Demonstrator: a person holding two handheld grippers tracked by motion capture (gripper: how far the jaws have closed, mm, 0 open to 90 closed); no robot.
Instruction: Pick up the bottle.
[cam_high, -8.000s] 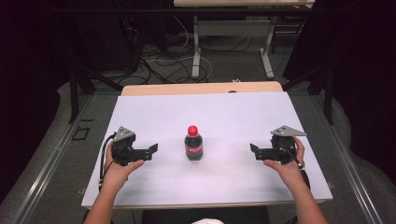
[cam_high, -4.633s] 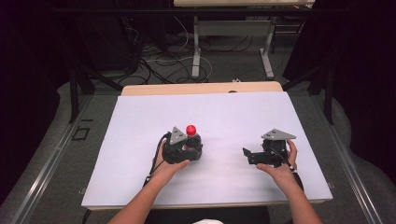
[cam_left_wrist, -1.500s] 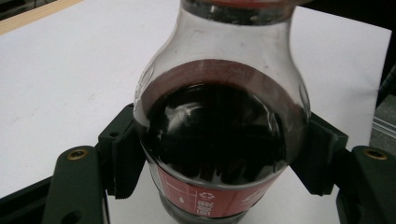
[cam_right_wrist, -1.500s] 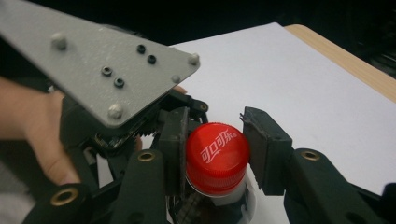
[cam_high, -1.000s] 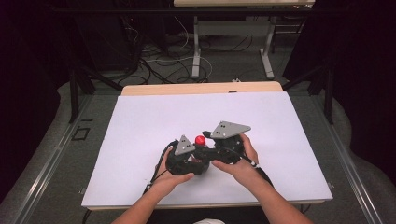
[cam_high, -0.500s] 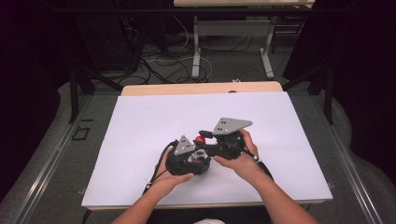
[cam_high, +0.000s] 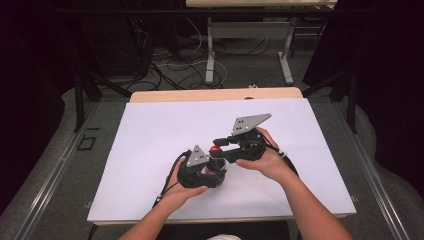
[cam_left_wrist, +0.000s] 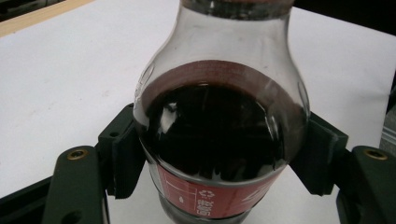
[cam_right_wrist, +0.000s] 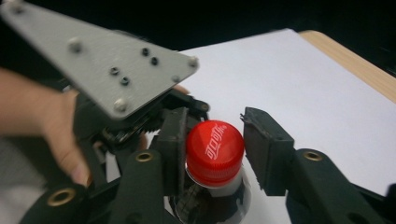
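A small cola bottle (cam_left_wrist: 219, 140) with dark drink and a red label stands on the white table (cam_high: 150, 130). My left gripper (cam_high: 214, 167) is shut on its round body, and both pads press the glass in the left gripper view. The red cap (cam_right_wrist: 215, 151) sits between the jaws of my right gripper (cam_right_wrist: 214, 137), which reaches in from the right (cam_high: 219, 146). Those jaws have just been opening: one pad still touches the cap and the other stands a little off it. In the high view the red cap (cam_high: 215, 148) peeks out between the two grippers.
The left gripper's grey three-cornered plate (cam_right_wrist: 107, 60) and the person's left hand (cam_right_wrist: 46, 130) crowd the near side of the bottle. A wooden edge (cam_high: 215, 94) borders the table's far side. Beyond it are table legs and cables on the floor.
The right gripper has drifted slightly toward the far right while staying at the cap. The left gripper and the bottle have stayed in place.
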